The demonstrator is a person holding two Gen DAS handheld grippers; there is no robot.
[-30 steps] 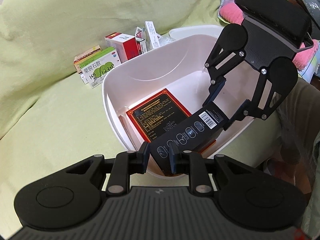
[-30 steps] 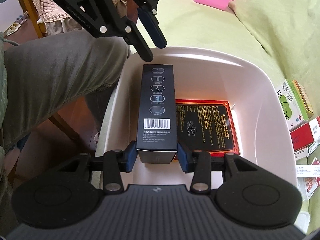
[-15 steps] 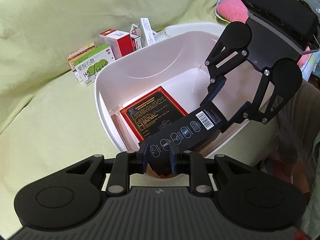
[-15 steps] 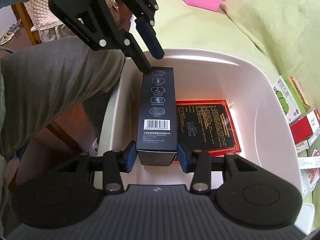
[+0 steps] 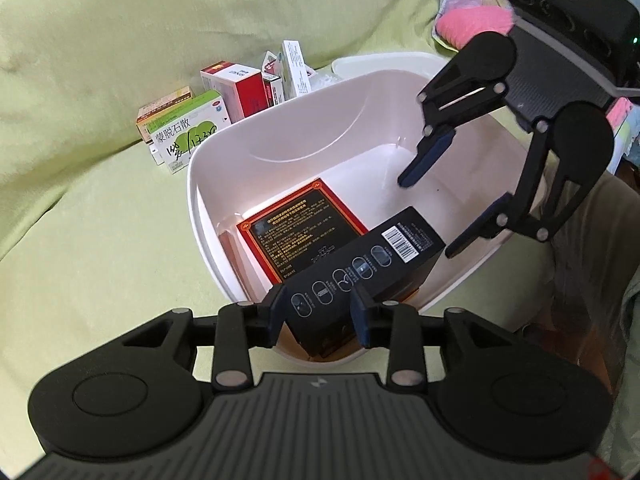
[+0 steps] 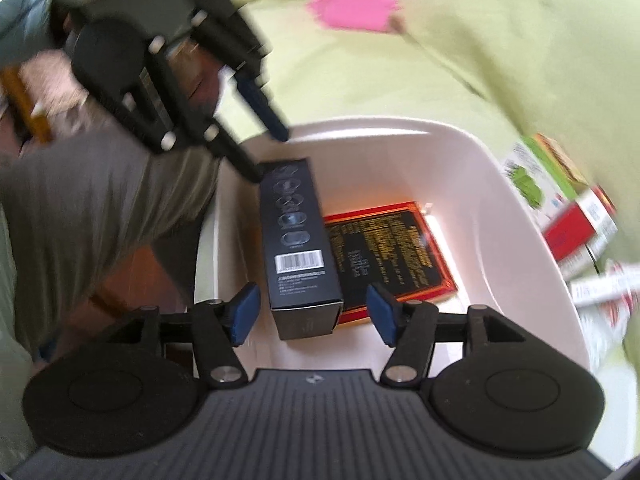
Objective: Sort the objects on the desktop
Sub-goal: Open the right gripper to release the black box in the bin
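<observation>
Freed since a moment ago, the black box (image 6: 298,240) lies between the right gripper's (image 6: 313,310) spread fingers; left gripper (image 5: 320,312) also parted, in the tub (image 5: 280,136).

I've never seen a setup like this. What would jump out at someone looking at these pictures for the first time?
Probably the long black box with a barcode, lying tilted inside the pale plastic tub on top of a flat red-bordered box. Two black pincer tools flank it with jaws apart: the left gripper at one end, the right gripper at the other. Behind the tub, small medicine boxes cluster on a green sofa.
</observation>
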